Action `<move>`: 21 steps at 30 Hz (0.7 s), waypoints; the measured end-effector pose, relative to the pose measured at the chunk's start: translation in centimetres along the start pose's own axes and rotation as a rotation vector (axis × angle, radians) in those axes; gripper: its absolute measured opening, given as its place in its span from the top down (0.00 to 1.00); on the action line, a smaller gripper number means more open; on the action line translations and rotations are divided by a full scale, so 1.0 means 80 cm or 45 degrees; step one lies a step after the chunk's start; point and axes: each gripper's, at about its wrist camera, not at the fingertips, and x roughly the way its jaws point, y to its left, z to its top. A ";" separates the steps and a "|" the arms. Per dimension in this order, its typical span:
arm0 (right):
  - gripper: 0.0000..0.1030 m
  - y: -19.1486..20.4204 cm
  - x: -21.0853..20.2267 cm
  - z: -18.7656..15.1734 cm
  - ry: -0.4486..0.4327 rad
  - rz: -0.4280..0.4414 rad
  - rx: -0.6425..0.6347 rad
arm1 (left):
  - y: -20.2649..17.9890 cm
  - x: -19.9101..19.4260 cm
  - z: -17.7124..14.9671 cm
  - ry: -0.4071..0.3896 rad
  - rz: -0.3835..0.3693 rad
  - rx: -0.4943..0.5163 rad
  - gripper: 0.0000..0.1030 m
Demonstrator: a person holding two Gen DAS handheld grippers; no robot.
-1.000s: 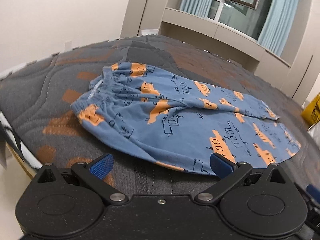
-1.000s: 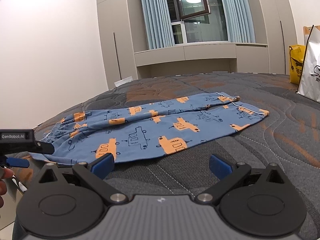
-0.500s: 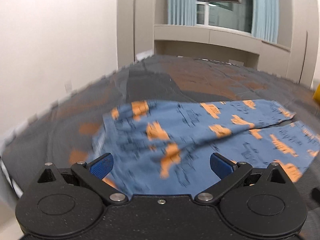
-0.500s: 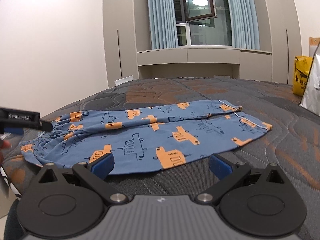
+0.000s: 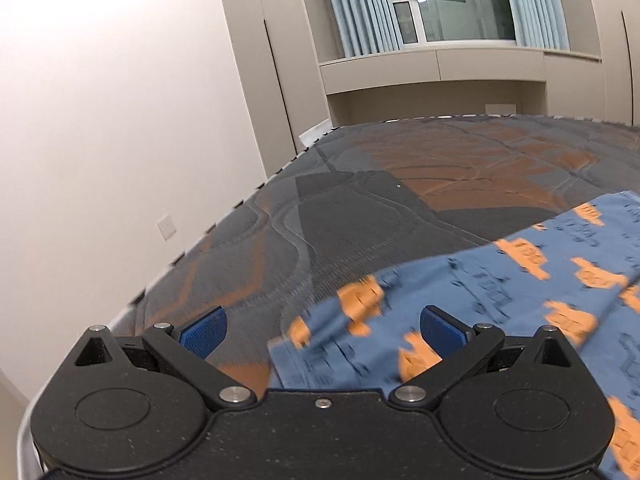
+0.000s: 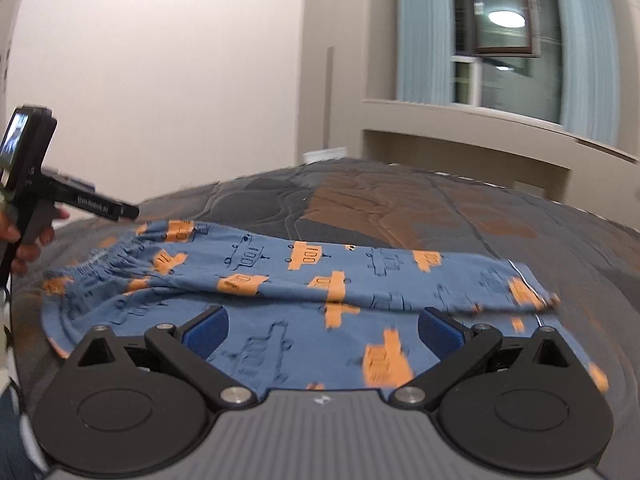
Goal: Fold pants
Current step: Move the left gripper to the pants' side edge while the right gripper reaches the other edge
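Observation:
Blue pants with orange vehicle prints lie flat on a grey and orange quilted bed, waistband to the left and leg cuffs to the right. My right gripper is open and empty, just above the near leg. My left gripper is open and empty over the far waistband corner of the pants. In the right wrist view the left gripper shows from the side, held by a hand above the waistband.
A white wall runs along the bed's left side. A window with blue curtains and a beige ledge stand beyond the far end of the bed.
Both grippers have moved in over the pants. The left one swung left toward the far waistband corner. The right one came closer and turned left. Both stayed open.

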 end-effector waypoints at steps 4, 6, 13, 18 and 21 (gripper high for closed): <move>0.00 -0.030 0.058 0.036 0.058 0.094 -0.081 | 0.002 0.040 0.018 0.018 0.010 0.076 0.00; 0.00 -0.049 0.084 0.053 0.060 0.158 -0.075 | 0.002 0.062 0.028 0.035 -0.005 0.110 0.00; 0.00 -0.110 0.198 0.102 0.119 0.161 -0.182 | -0.003 0.144 0.052 0.140 -0.121 0.221 0.00; 0.12 -0.142 0.279 0.117 0.221 0.195 -0.195 | 0.020 0.199 0.056 0.258 -0.268 0.193 0.01; 0.16 -0.152 0.313 0.124 0.276 0.318 -0.198 | 0.039 0.212 0.058 0.267 -0.306 0.175 0.01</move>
